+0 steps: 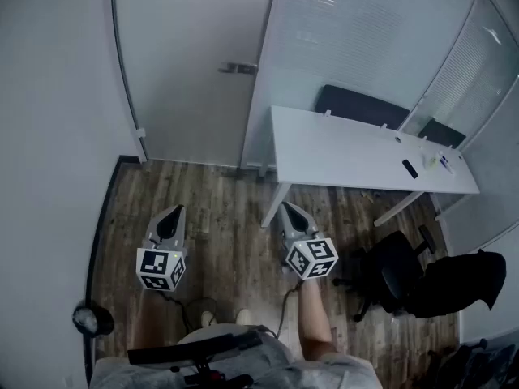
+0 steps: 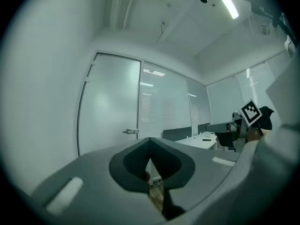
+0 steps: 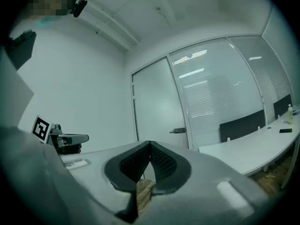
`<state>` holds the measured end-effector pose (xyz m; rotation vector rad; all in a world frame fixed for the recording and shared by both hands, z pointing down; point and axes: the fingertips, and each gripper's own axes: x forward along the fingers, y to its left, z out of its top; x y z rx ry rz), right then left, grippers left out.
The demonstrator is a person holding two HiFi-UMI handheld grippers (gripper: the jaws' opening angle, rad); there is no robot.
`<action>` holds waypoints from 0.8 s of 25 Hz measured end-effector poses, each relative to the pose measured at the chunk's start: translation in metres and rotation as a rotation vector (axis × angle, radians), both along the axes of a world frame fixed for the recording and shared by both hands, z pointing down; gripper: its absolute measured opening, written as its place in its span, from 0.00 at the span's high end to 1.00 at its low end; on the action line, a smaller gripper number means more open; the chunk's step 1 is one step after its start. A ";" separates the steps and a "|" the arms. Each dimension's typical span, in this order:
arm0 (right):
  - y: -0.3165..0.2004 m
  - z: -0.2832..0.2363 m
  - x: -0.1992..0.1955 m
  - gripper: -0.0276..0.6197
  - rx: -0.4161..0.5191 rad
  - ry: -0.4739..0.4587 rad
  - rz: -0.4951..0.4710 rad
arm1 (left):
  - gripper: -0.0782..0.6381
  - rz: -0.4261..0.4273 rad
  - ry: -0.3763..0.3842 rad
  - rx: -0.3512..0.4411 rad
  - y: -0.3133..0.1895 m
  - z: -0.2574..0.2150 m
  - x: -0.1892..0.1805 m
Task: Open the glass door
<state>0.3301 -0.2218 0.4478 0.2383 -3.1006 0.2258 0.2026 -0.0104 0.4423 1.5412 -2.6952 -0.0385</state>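
The frosted glass door [image 1: 190, 63] stands closed at the far end of the room, with a metal lever handle [image 1: 237, 68] on its right edge. The door [image 2: 110, 104] and handle [image 2: 130, 131] show ahead in the left gripper view, and the same door [image 3: 157, 107] and handle [image 3: 178, 131] in the right gripper view. My left gripper [image 1: 172, 213] is held level above the wood floor, shut and empty, well short of the door. My right gripper [image 1: 285, 209] hangs beside it, also shut with nothing between the tips.
A white desk [image 1: 357, 152] stands at the right against a glass partition with blinds [image 1: 365, 39]. Black office chairs [image 1: 405, 274] sit to its near right. A plain wall [image 1: 49, 136] runs along the left. Wood floor [image 1: 219, 209] lies between me and the door.
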 end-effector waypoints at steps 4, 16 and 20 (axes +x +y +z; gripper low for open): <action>0.013 -0.007 -0.004 0.96 0.110 0.004 0.030 | 0.89 0.008 0.001 -0.004 0.009 0.001 -0.006; 0.044 0.003 -0.017 0.95 0.010 0.004 0.000 | 0.89 0.063 -0.011 -0.011 0.024 0.005 -0.019; 0.051 0.015 -0.024 0.96 0.019 0.037 0.001 | 0.89 0.071 0.001 -0.010 0.024 0.011 -0.027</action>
